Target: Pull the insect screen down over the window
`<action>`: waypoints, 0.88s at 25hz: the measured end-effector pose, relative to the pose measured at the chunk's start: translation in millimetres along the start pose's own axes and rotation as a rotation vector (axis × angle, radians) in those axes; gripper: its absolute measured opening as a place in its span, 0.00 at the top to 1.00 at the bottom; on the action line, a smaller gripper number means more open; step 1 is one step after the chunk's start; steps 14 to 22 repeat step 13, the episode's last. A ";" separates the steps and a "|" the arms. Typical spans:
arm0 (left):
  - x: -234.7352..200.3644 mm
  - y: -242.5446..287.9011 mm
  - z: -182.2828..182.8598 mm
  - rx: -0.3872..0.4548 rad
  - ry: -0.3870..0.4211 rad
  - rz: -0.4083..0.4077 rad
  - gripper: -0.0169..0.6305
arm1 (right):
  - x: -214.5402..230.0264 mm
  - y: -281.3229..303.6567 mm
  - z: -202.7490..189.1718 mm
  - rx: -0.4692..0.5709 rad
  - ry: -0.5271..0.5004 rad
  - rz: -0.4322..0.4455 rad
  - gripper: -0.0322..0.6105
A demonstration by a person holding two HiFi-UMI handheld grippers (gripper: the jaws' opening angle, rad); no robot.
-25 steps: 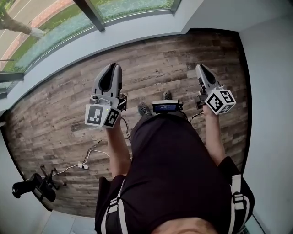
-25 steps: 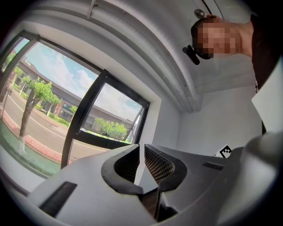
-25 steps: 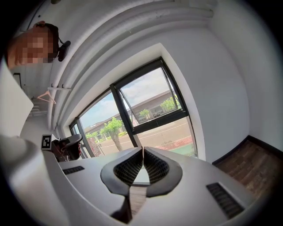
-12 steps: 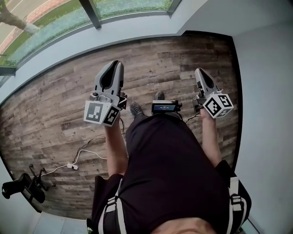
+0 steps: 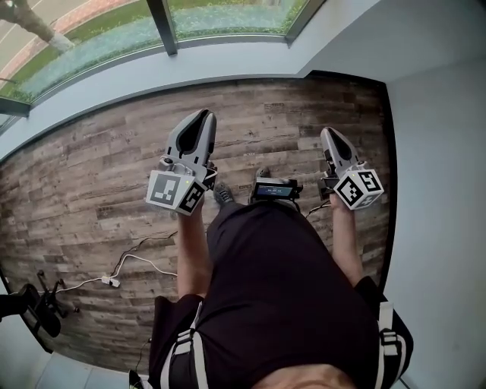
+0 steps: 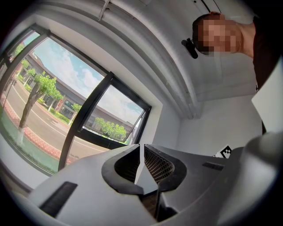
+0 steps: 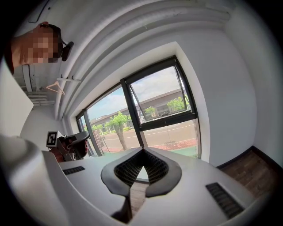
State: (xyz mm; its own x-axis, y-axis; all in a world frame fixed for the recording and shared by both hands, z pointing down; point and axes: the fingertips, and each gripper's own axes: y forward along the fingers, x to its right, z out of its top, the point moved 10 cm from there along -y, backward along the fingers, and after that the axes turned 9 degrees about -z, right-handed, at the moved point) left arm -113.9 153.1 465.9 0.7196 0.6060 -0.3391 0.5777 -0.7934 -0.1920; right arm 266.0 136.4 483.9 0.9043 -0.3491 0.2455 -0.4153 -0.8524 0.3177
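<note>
Wood floor (image 5: 91,190) lay below me, and the window (image 5: 228,19) stood ahead of both claws, well apart from them. My left claw (image 6: 141,148) was closing on nothing, a thin gap showing between its tips. My right claw (image 7: 142,151) was clenched and empty, tips together.

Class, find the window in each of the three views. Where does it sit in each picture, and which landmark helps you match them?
Head view: the window runs along the top edge, beyond the wooden floor.
Left gripper view: the window fills the left half.
Right gripper view: the window sits in the centre, on the far wall.
Shared landmark: the dark upright frame post.
</note>
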 end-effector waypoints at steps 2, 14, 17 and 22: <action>0.0 -0.3 0.8 0.001 0.001 -0.002 0.92 | -1.8 -0.9 0.8 0.001 -0.008 0.005 0.94; -5.8 -1.5 -2.2 0.003 -0.002 0.002 0.92 | 0.3 -0.3 -2.4 -0.004 -0.013 -0.002 0.94; -5.8 -1.5 -2.2 0.003 -0.002 0.002 0.92 | 0.3 -0.3 -2.4 -0.004 -0.013 -0.002 0.94; -5.8 -1.5 -2.2 0.003 -0.002 0.002 0.92 | 0.3 -0.3 -2.4 -0.004 -0.013 -0.002 0.94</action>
